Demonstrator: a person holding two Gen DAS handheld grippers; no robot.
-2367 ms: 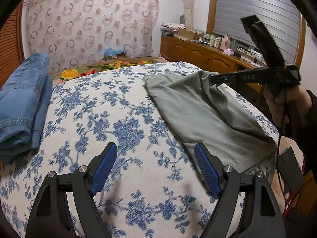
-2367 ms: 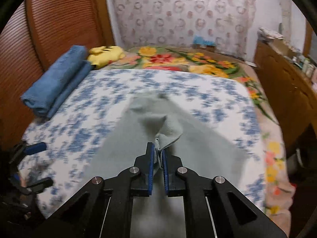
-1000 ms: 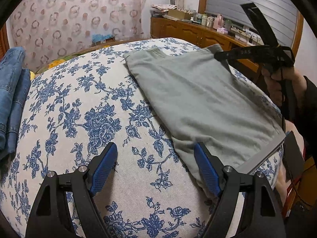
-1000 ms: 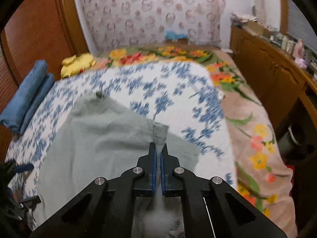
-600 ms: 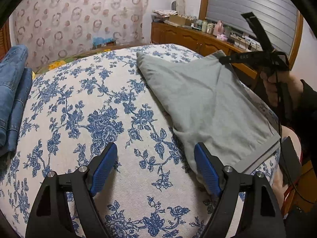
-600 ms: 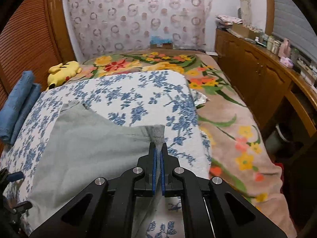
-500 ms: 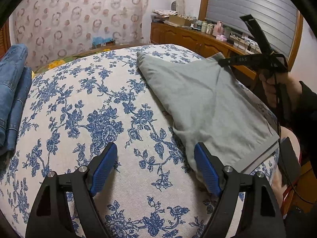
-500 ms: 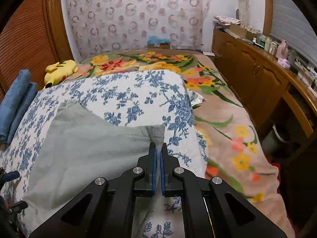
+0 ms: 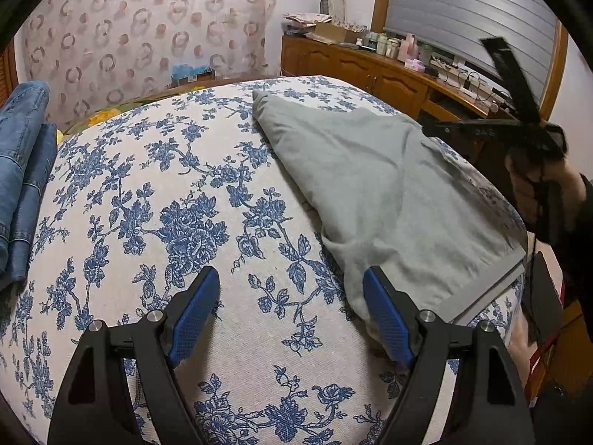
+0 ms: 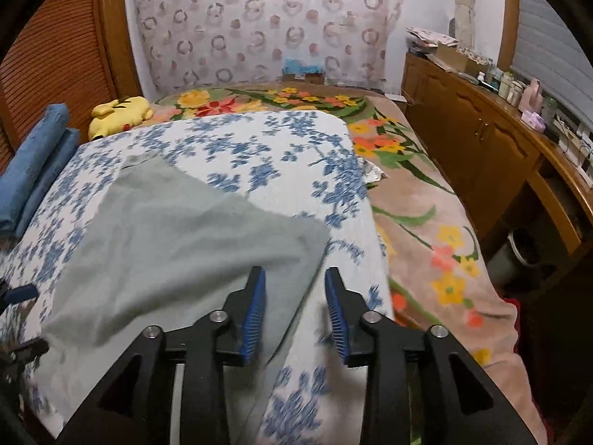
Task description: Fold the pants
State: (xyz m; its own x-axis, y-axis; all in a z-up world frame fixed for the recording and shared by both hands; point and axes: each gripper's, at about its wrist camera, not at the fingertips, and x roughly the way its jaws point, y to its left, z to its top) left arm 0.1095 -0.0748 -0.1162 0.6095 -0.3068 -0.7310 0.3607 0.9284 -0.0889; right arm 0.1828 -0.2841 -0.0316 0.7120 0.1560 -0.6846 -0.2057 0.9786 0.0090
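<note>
Spread across a blue-flowered sheet (image 9: 192,230) on the bed: grey pants (image 9: 378,185), lying slack toward its right edge, ready for a fold. Stacked at the far left, folded jeans (image 9: 18,170), apparently already done. Right gripper (image 10: 294,307) opening, cloth edge loose between the parting pads, evidently letting go. Left gripper (image 9: 285,307) spread wide and empty beside the near corner, seemingly waiting.

Far wall (image 10: 259,18) hung with ring-patterned fabric; wooden cabinets (image 10: 478,141) right, under a shuttered window (image 9: 467,11).
</note>
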